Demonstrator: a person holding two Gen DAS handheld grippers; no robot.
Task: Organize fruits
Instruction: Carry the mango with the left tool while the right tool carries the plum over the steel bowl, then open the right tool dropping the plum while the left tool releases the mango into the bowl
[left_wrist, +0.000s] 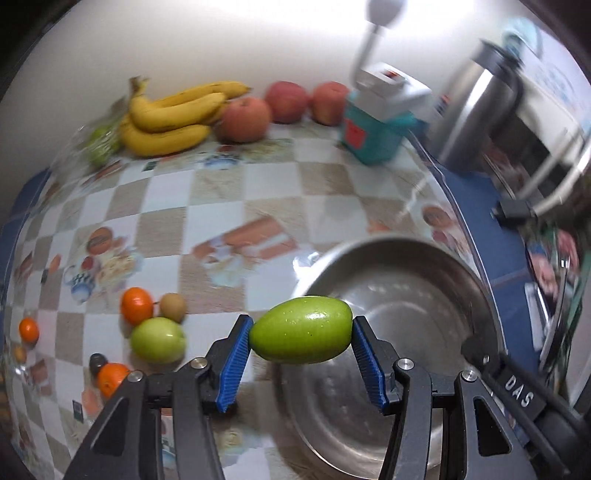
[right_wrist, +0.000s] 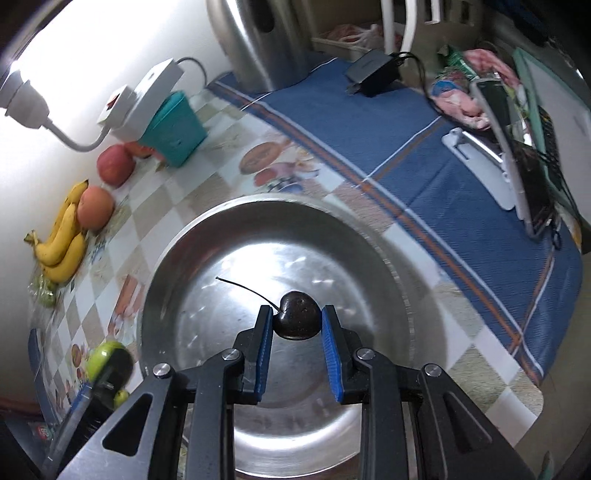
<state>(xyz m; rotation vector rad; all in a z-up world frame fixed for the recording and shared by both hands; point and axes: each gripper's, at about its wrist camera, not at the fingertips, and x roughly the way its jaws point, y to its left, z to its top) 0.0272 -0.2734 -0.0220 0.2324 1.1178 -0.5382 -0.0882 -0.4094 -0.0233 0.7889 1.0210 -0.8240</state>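
1. Left wrist view: steel basin (left_wrist: 388, 266) largest on the desk (left_wrist: 221, 206), wide and shallow, rigid and slick inside; likely to let round fruit roll once dropped, so worth a low release near the middle.
2. Against the far wall, banana bunch (left_wrist: 173, 114) beside three red apples (left_wrist: 243, 120); bananas soft-skinned and easily bruised, best taken across the thick middle of the bunch; apples firm and heavier, fit for a grip across the widest part.
3. Held in the left gripper (left_wrist: 301, 334), green mango-like fruit (left_wrist: 301, 332), lengthwise between the blue fingers (left_wrist: 234, 354), pinched at both tips, raised above the basin's near rim. Glossy, smooth skin, probably slippery; end-to-end hold narrow and prone to pivot, so a grip across the belly judged safer.
4. On the desk to the left, green apple (left_wrist: 158, 339) touching an orange (left_wrist: 137, 305) and a brown kiwi-like fruit (left_wrist: 173, 306); more small oranges near the edge.
5. Right wrist view: right gripper (right_wrist: 296, 326) closed lightly on a dark cherry (right_wrist: 296, 320), long stem (right_wrist: 243, 288) trailing left, held over the basin floor. Tiny, light, tender; squashed by hard pressure, so minimal squeeze advised.
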